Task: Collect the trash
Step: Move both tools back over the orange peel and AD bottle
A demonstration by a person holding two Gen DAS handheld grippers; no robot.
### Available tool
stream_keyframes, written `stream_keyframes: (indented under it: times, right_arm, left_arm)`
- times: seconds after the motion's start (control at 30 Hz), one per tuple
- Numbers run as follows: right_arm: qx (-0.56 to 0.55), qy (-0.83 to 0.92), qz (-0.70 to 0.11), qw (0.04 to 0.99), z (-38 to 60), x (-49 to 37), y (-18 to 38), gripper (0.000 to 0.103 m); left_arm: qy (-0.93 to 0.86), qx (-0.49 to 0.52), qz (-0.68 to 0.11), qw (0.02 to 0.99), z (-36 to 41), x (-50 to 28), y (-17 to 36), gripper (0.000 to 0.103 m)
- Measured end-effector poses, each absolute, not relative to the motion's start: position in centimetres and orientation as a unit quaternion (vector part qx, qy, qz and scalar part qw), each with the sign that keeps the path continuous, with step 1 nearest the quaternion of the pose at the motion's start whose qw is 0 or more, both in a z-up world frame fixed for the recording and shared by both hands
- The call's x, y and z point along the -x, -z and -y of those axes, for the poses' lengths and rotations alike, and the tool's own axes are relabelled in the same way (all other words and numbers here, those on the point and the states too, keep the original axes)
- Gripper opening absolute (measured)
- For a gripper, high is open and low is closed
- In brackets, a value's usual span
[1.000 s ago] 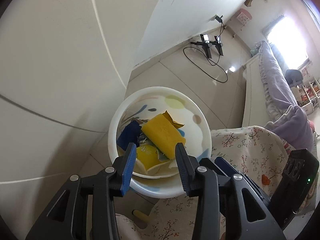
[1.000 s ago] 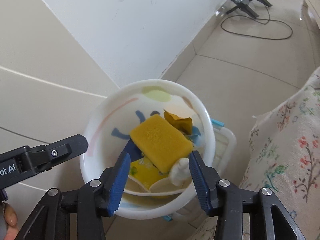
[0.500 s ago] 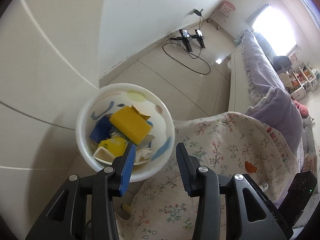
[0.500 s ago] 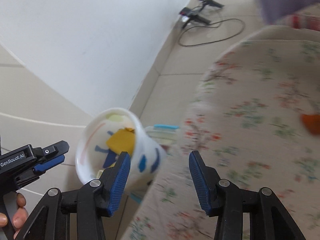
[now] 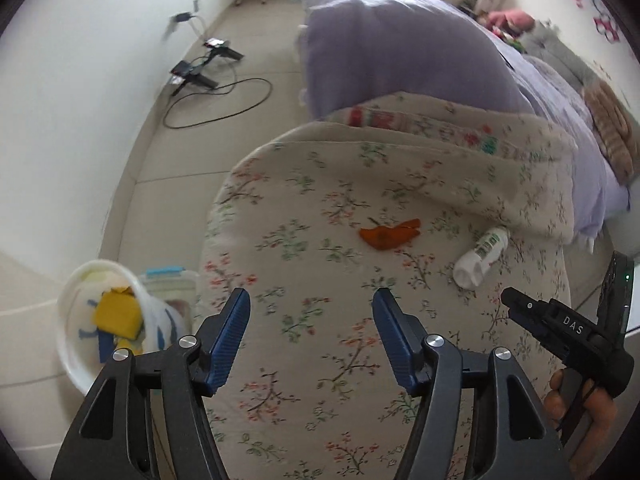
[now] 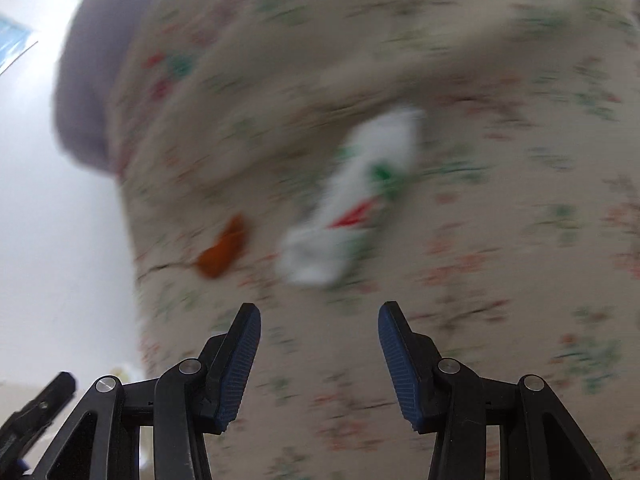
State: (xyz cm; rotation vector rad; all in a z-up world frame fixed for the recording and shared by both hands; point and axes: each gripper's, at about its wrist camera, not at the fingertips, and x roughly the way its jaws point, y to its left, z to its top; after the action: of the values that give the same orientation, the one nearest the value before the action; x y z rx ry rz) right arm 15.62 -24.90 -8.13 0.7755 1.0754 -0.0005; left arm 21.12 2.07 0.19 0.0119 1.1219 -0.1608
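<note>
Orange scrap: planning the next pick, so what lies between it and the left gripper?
Only bare flowered bedspread lies between the left gripper and the orange scrap, as the left wrist view shows.

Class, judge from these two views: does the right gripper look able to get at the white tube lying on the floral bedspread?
Probably yes. The right gripper is open and empty, and the white tube lies exposed on the floral bedspread straight ahead of it, with nothing between. The orange scrap sits off to one side. The view is blurred, so alignment is uncertain.
</note>
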Motion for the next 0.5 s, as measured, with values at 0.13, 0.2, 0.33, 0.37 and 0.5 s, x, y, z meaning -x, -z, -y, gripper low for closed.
stream_keyframes:
  times: [0.13,0.2,0.33,0.37,0.5]
  right_arm:
    - [-0.373,0.031,-0.502,0.780,27.5,-14.3,9.3,0.054]
    - [-0.369,0.038,-0.499,0.783,27.9,-14.2,9.4,0.054]
    - [-0.370,0.033,-0.494,0.786,28.2,-14.5,9.3,0.055]
    - [-0.367,0.032,-0.493,0.788,28.5,-14.3,9.2,0.056]
    - [-0.357,0.030,-0.491,0.794,28.6,-14.5,9.2,0.061]
  left_arm:
    - [0.097,-0.049,-0.545,0.831,2.9,-23.6,0.9,0.067]
    - [0.095,-0.077,-0.543,0.831,4.8,-25.1,1.8,0.067]
    - [0.103,-0.172,-0.536,0.820,8.9,-27.3,4.5,0.067]
    - [0.107,-0.184,-0.534,0.818,9.4,-27.5,5.0,0.067]
    - [0.108,-0.206,-0.539,0.810,10.0,-29.5,7.1,0.067]
